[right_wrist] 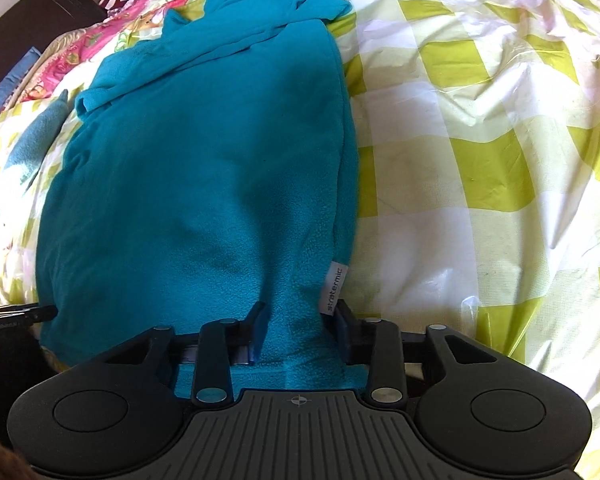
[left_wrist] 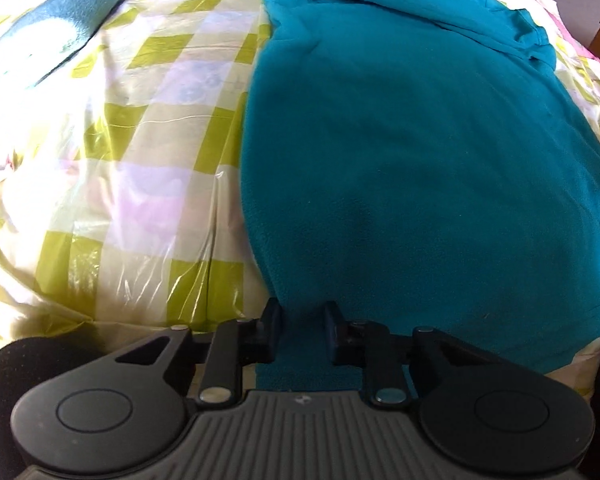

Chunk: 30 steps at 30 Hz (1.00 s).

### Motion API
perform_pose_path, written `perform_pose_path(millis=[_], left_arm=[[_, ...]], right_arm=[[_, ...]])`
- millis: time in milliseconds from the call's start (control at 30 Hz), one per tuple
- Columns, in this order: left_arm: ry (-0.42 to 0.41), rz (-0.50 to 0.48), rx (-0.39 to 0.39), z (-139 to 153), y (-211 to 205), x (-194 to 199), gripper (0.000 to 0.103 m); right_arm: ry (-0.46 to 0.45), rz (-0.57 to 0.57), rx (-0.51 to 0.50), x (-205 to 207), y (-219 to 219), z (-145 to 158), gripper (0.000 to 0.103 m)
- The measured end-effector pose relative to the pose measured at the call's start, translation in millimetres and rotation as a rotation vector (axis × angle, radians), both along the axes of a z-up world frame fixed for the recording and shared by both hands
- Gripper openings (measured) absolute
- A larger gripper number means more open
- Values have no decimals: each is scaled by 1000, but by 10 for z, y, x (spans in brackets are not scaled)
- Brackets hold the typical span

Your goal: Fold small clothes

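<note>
Gripping the near hem of the teal fleece (left_wrist: 400, 160) at two spots, you have both tools clamped down on cloth. Your left gripper (left_wrist: 302, 332) pinches the hem near the fleece's left edge, jaws drawn narrow with fabric bunched between them; your right gripper (right_wrist: 300, 328) pinches it near the right edge, just beside the white label (right_wrist: 334, 288), its jaws also narrow around a fold of fleece. The garment lies lengthwise on the checked bedcover (right_wrist: 480, 140), sleeves tucked across the far end, the body fairly flat between the far end and your hold.

Watch what could spoil the fold from here:

- The fleece looks doubled along its right edge — your right jaws may hold only the top layer, and a lift would then peel the layers apart.
- The bedcover looks slick and plasticky, so judging by that, the far end could slide toward you instead of staying put as you carry the hem over.
- Uneven lifting between your hands would skew the crease, since your left hold sits right at the edge of the fleece.
- The loosely laid sleeves at the far end could shift if the body is tugged.
</note>
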<state>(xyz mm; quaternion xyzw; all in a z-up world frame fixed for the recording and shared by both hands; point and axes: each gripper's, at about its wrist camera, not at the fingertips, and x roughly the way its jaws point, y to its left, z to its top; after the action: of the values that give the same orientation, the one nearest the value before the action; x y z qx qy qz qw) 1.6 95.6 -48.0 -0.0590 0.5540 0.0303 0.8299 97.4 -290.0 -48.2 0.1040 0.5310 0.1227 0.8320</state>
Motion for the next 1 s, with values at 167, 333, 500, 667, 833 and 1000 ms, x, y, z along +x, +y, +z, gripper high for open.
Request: perform_pose_path(millis=[167, 333, 500, 667, 833, 1000], left_arm=[[-1, 16, 59, -64, -65, -14, 46], [46, 47, 96, -163, -55, 69, 71], [12, 28, -101, -40, -47, -37, 21], [-117, 28, -388, 350, -45, -259, 21], [-285, 70, -576, 715, 206, 21, 21], [-410, 90, -715, 1021, 424, 475, 21]], right_arm=[[2, -9, 30, 14, -27, -29, 26], [34, -11, 72, 95, -9, -146, 38], [23, -29, 140, 30, -28, -111, 10], [-86, -61, 384, -331, -157, 252, 9], [-186, -109, 563, -356, -224, 567, 9], [-299, -132, 677, -34, -159, 946, 9]])
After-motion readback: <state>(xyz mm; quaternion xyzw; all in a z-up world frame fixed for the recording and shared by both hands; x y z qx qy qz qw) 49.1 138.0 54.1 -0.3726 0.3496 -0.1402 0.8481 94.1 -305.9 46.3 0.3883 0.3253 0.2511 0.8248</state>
